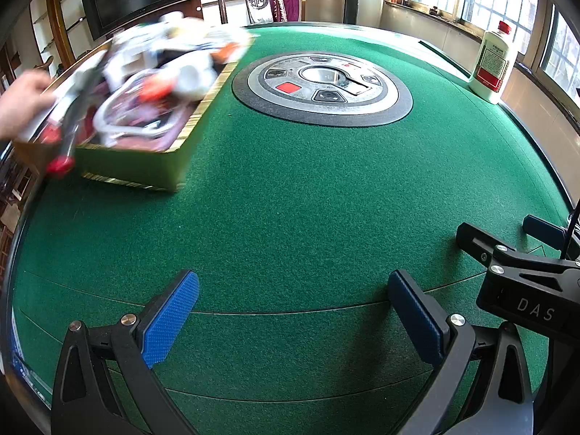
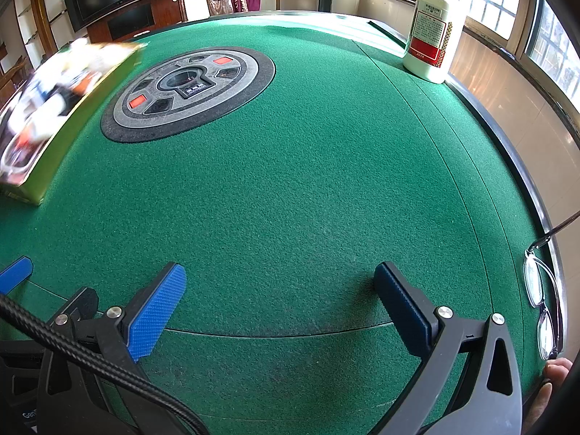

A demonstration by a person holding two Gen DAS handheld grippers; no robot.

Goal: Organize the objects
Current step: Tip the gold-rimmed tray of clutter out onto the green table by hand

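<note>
both tongs, left tongs (image 1: 293, 313) and right tongs (image 2: 280, 306), sat spread apart and empty low in frame. the blurred box of clutter (image 1: 145, 83), held by a bare hand (image 1: 20, 103), was upper left on the tabletop (image 1: 308, 199); best wait until it settled before reaching.

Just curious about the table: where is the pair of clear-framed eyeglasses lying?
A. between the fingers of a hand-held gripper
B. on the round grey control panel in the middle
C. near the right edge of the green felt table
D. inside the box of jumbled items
C: the right wrist view shows the clear-framed eyeglasses lying on the green felt table by its dark right rim, apart from both open hand-held grippers.
</note>
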